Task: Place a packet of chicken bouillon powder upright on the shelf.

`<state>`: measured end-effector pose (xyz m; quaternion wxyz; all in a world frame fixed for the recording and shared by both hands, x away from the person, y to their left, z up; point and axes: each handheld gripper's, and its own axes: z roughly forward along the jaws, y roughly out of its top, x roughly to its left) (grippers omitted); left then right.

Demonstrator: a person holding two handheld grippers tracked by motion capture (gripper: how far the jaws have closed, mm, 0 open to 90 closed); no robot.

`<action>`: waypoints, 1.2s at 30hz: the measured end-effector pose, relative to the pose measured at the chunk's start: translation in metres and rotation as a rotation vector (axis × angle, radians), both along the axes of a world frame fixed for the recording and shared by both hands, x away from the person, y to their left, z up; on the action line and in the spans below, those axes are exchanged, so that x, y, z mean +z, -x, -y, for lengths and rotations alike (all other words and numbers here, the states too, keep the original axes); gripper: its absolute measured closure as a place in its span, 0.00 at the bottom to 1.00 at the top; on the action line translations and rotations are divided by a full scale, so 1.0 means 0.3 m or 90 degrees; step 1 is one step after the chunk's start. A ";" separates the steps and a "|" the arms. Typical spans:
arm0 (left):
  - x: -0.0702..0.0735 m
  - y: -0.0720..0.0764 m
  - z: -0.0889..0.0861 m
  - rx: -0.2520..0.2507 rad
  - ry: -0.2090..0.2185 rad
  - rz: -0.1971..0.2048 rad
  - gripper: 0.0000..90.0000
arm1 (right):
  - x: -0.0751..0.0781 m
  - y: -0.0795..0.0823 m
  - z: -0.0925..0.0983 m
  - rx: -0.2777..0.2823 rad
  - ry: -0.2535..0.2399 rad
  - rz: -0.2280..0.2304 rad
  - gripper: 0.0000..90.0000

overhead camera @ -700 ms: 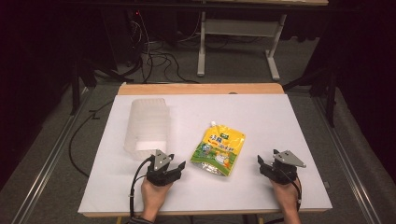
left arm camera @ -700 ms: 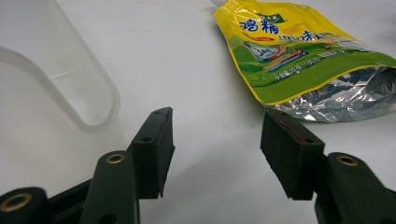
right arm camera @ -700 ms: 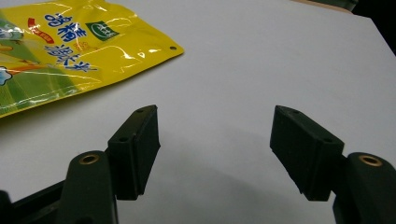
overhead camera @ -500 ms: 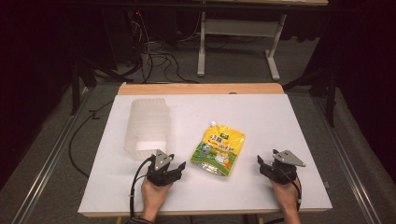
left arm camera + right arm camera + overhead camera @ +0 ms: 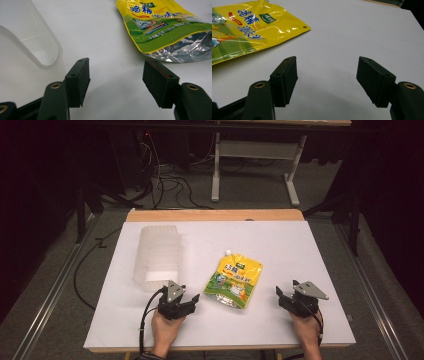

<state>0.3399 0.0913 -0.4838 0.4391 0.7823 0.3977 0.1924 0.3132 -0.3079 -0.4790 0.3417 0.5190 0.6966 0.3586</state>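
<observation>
The yellow seasoning pouch (image 5: 233, 280) lay near the worktop's (image 5: 300, 250) front edge, spout probably toward the far edge. Both tongs stood released and empty; the left tongs (image 5: 186, 301) were nearer to it than the right tongs (image 5: 283, 296).

Glossy yellow foil pouch (image 5: 234, 280) (crinkled silver base), translucent smooth plastic container (image 5: 157, 256), matt white tabletop (image 5: 280, 245).

Bare surface (image 5: 300, 250) lies open on the far right and along the near edge. The pouch (image 5: 234, 280) lies flat mid-surface between the two grippers, apart from both. The clear tub (image 5: 157, 257) lies on its side far left, just beyond the left gripper (image 5: 186, 301), blocking that way.
</observation>
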 end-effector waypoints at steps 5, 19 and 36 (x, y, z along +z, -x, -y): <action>0.002 0.006 0.000 0.002 -0.002 0.013 0.43 | 0.000 0.000 0.000 0.002 0.003 0.000 0.37; 0.013 0.015 0.003 0.009 0.007 0.034 0.40 | 0.001 0.002 0.001 0.005 0.004 0.004 0.36; 0.067 0.011 0.043 -0.017 0.026 0.034 0.36 | 0.000 -0.001 -0.002 0.004 0.008 0.000 0.36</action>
